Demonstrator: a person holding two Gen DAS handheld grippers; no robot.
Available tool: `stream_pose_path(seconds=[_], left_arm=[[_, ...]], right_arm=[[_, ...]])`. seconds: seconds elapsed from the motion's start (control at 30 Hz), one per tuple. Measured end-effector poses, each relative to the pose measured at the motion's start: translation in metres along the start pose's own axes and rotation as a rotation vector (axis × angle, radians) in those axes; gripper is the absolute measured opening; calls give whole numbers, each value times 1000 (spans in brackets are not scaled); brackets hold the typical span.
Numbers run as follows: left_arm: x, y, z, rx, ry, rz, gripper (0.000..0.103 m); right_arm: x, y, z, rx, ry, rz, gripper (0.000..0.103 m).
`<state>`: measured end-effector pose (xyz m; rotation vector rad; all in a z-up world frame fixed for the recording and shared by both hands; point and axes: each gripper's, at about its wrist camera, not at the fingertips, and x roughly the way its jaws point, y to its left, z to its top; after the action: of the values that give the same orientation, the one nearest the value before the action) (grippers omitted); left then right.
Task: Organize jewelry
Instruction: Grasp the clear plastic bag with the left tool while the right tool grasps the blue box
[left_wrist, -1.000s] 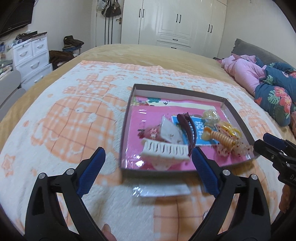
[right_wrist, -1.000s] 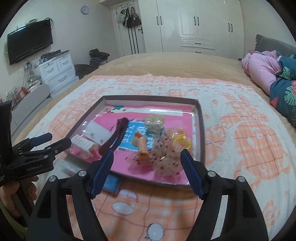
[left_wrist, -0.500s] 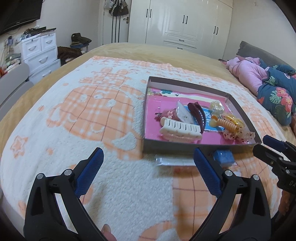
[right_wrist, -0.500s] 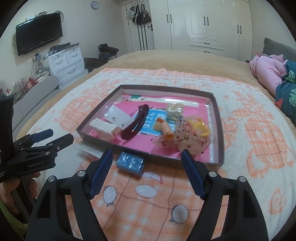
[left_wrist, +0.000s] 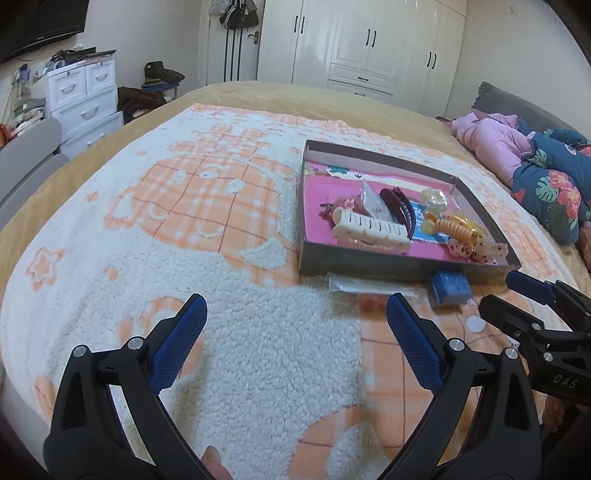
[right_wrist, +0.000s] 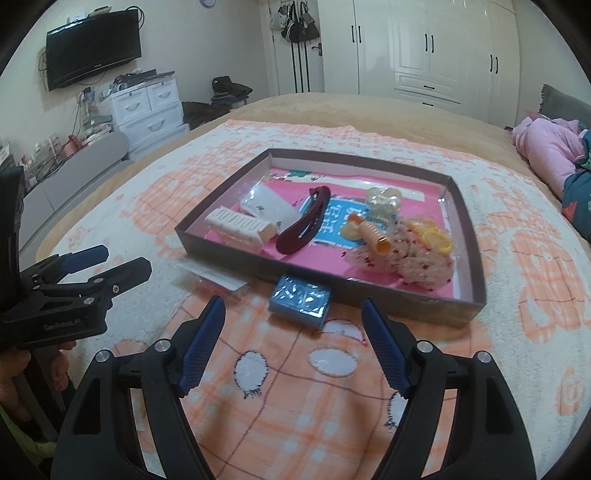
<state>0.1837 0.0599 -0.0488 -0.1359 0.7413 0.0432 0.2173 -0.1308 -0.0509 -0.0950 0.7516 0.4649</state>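
A shallow brown box (left_wrist: 406, 264) (right_wrist: 266, 264) with a pink floor lies on the bed. It holds a white hair claw (left_wrist: 369, 227) (right_wrist: 240, 225), a dark red clip (left_wrist: 400, 208) (right_wrist: 306, 225), an orange clip (left_wrist: 456, 227) (right_wrist: 373, 234), yellow rings (right_wrist: 434, 236) and a clear packet (right_wrist: 269, 205). A small blue box (left_wrist: 448, 288) (right_wrist: 300, 300) and a clear bag (left_wrist: 364, 284) (right_wrist: 214, 273) lie on the blanket in front of the box. My left gripper (left_wrist: 295, 332) (right_wrist: 114, 262) is open and empty, short of the box. My right gripper (right_wrist: 293, 332) (left_wrist: 511, 295) is open and empty, just before the blue box.
An orange-and-white blanket (left_wrist: 166, 229) covers the bed. Pink and floral bedding (left_wrist: 535, 170) is piled at the right. White drawers (left_wrist: 85, 99), a wall TV (right_wrist: 94, 46) and wardrobes (right_wrist: 424, 48) stand beyond the bed. A grey seat (right_wrist: 74, 173) stands at the left.
Both grippers have drawn back from the box toward the bed's near edge. The blue box and clear bag in front of the box have come into view.
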Motion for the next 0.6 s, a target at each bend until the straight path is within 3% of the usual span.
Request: stream_pose_path(seconds=[0.33, 0.6], left_arm=[[19, 1, -9, 4, 41, -25, 89], [40, 6, -1, -99, 110, -165, 77]], right_arm=[[30, -2, -8, 26, 40, -16, 73], [51, -10, -7, 47, 64, -23, 68]])
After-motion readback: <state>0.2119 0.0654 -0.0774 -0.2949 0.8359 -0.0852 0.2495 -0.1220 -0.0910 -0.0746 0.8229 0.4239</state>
